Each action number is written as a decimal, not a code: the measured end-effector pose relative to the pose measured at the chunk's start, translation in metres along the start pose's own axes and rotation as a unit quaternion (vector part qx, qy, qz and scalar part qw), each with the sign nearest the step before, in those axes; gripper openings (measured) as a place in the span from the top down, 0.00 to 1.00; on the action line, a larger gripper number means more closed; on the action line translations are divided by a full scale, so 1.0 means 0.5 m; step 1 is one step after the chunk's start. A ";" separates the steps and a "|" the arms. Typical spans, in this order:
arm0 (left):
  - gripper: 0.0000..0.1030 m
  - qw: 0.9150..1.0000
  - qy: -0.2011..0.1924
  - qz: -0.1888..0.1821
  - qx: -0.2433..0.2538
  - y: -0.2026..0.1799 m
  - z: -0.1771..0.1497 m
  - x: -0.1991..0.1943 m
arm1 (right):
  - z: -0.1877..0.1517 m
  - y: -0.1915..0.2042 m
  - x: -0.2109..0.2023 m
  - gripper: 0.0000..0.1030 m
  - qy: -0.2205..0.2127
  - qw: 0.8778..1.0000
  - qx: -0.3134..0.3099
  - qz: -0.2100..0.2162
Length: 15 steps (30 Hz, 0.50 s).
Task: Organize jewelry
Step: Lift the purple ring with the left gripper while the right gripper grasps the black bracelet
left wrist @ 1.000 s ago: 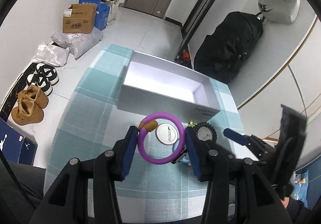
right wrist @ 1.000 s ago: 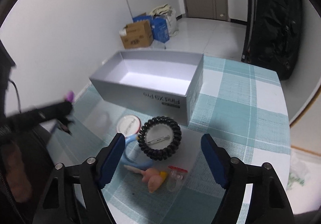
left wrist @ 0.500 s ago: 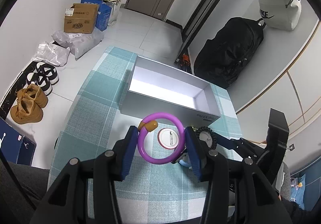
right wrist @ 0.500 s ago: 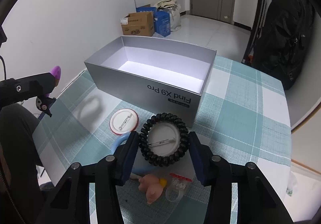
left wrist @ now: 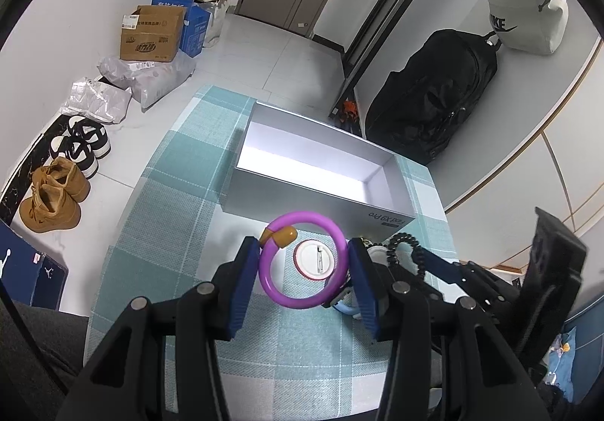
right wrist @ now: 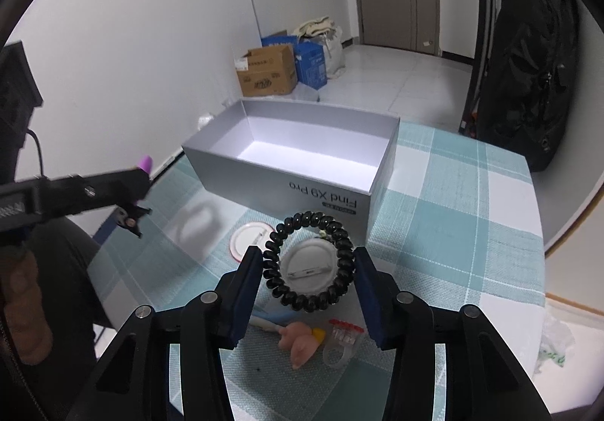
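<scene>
My left gripper [left wrist: 304,275] is shut on a purple bracelet [left wrist: 332,292] with an orange clasp and holds it above the checked tablecloth, in front of the open grey box [left wrist: 264,187]. My right gripper [right wrist: 308,270] is shut on a black coiled hair tie [right wrist: 343,243], lifted above a white pin badge [right wrist: 309,270]. The box [right wrist: 264,183] stands just beyond, empty inside. A second white badge [right wrist: 245,238] lies on the cloth to the left. The left gripper [right wrist: 139,175] shows at the left edge of the right wrist view.
A pink figure [right wrist: 302,343], a clear ring [right wrist: 341,340] and a blue item [right wrist: 279,315] lie near the table's front. The checked cloth [right wrist: 453,232] extends to the right. On the floor are cardboard boxes [left wrist: 151,34], shoes [left wrist: 56,194] and a black bag [left wrist: 426,107].
My right gripper has closed on the black hair tie and lifted it off the badge. My left gripper has risen with the purple bracelet still held.
</scene>
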<state>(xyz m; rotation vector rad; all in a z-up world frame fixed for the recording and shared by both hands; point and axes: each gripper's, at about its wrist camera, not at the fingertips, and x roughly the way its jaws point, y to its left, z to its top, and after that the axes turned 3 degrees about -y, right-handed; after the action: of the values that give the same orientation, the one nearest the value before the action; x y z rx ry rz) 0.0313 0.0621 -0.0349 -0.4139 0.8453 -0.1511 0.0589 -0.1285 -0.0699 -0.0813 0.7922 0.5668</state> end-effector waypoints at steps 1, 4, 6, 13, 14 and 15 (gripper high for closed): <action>0.59 1.000 0.001 -0.001 0.002 -0.002 0.001 0.002 | 0.003 -0.002 -0.006 0.54 -0.006 1.000 0.004 0.003; 0.59 1.000 0.000 -0.002 0.009 -0.011 0.010 0.005 | 0.016 -0.005 -0.022 0.54 -0.020 1.000 0.016 0.015; 0.59 1.000 -0.003 0.000 0.012 -0.014 0.018 0.009 | 0.028 -0.007 -0.031 0.54 -0.029 0.999 0.021 0.021; 0.59 1.000 -0.007 0.003 0.027 -0.030 0.063 0.025 | 0.082 -0.030 -0.042 0.54 -0.051 0.997 0.037 0.043; 0.59 0.999 -0.007 0.004 0.031 -0.034 0.070 0.030 | 0.091 -0.035 -0.039 0.54 -0.052 0.997 0.040 0.045; 0.59 0.999 -0.007 0.005 0.034 -0.036 0.074 0.035 | 0.101 -0.039 -0.036 0.54 -0.054 0.996 0.044 0.047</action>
<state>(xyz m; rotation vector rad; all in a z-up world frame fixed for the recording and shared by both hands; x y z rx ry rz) 0.0713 0.0515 -0.0177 -0.3468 0.8268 -0.1662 0.0915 -0.1392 -0.0247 0.0669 0.7173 0.6202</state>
